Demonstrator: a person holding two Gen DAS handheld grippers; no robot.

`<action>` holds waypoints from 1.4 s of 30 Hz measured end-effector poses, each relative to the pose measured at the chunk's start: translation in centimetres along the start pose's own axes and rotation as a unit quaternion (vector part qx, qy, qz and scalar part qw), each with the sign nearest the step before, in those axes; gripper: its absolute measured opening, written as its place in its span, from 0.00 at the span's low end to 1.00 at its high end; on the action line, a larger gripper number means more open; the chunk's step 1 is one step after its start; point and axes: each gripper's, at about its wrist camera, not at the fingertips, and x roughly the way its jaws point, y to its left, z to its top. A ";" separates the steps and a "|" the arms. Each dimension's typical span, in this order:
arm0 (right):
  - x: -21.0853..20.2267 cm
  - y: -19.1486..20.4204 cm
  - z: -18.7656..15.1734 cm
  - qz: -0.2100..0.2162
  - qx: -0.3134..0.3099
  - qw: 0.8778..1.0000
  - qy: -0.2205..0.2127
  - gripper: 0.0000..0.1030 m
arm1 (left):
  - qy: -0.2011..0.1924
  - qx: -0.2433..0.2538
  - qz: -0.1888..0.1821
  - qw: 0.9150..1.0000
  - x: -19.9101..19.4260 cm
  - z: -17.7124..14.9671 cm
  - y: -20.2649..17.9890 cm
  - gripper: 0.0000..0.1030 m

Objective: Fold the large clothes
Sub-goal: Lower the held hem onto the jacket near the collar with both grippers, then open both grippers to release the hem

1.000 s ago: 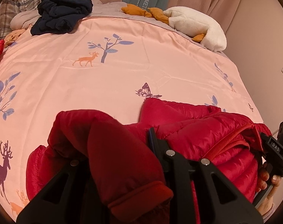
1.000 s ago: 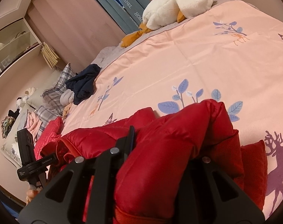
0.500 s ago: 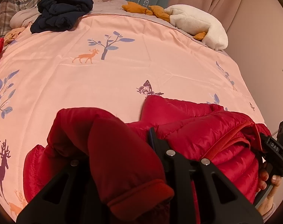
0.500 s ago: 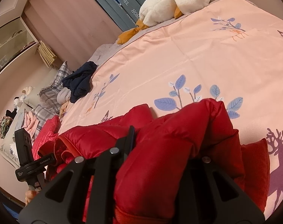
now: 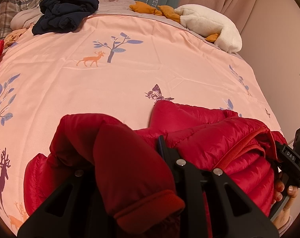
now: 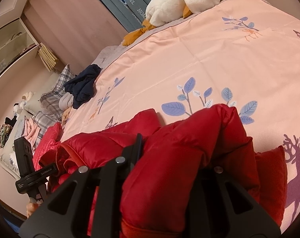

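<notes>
Red puffer jacket (image 5: 219, 142) bunched at near edge of pink bedspread (image 5: 120, 75), partly lifted off it. Your left gripper (image 5: 128, 158) clamped on cuffed sleeve; your right gripper (image 6: 177, 150) clamped on thick quilted fold of same jacket. Step in hand, by the look: carrying gathered sleeves up for fold across body. Next move calls for both grippers travelling together toward bed centre, then laying fold flat before letting go. Navy garment (image 5: 66, 13) and plush goose (image 5: 207, 25) well apart, at far end.

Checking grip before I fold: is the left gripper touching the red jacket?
Touching. The left wrist view shows the left gripper with a red jacket sleeve bunched between its fingers, fabric pressed against them.
</notes>
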 end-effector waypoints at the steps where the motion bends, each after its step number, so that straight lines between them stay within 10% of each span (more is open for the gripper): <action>1: 0.0 0.0 0.0 0.000 0.001 1.000 0.000 0.17 | 0.000 0.000 0.000 1.000 0.0 0.0 0.0 0.20; 31: -2.0 0.0 0.0 0.029 0.020 0.999 -0.003 0.36 | -0.027 -0.015 0.008 0.999 -2.0 -0.7 -0.1 0.28; 42: -4.2 0.8 0.4 0.041 0.024 0.999 -0.023 0.68 | -0.055 -0.037 -0.013 0.998 -4.4 -0.4 0.1 0.62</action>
